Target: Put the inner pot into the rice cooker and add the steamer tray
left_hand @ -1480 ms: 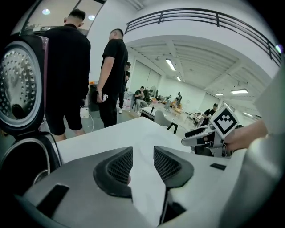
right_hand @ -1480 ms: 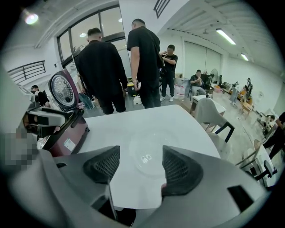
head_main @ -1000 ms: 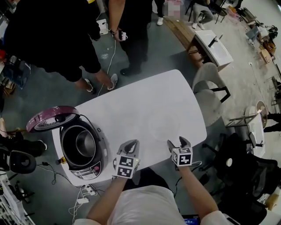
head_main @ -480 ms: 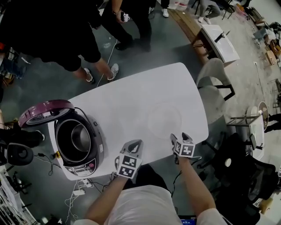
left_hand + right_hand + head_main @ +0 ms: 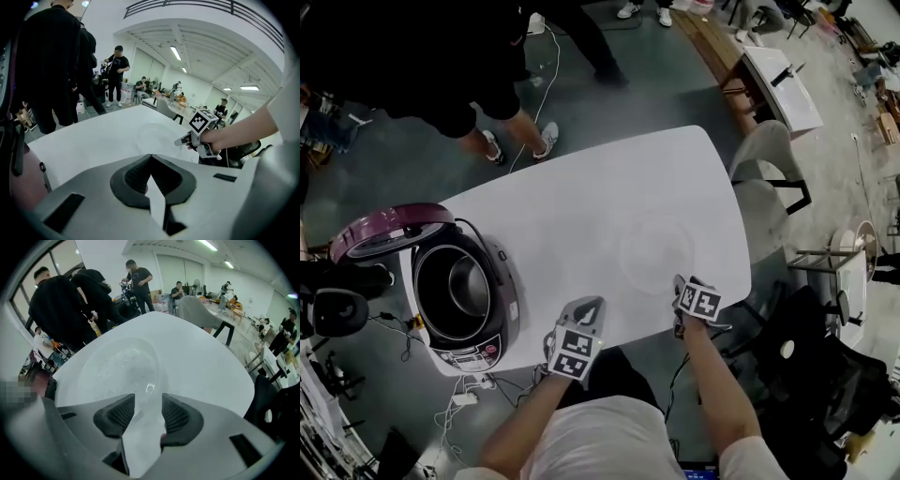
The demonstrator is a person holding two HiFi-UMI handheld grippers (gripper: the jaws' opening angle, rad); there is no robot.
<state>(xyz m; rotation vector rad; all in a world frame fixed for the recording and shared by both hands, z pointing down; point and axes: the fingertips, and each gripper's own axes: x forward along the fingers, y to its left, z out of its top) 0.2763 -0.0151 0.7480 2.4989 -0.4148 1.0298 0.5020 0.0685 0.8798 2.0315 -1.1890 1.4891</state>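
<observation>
The rice cooker (image 5: 502,305) stands at the table's left end with its purple lid (image 5: 389,230) up and the inner pot (image 5: 455,291) sitting inside. A clear steamer tray (image 5: 654,251) lies on the white table (image 5: 572,216) at the right. My right gripper (image 5: 687,283) is at the tray's near rim. In the right gripper view the tray (image 5: 117,366) has its rim between my closing jaws (image 5: 147,401), and the pads stand apart from it. My left gripper (image 5: 591,307) is shut and empty near the front edge, between cooker and tray; it is also in its own view (image 5: 151,158).
People (image 5: 441,56) stand beyond the table's far side. Grey chairs (image 5: 764,159) crowd the right end. Cables and a power strip (image 5: 469,398) lie on the floor under the cooker. The table's front edge runs just below both grippers.
My right gripper has dropped to the tray's near rim and its jaws have narrowed. The left gripper sank a little and stayed shut.
</observation>
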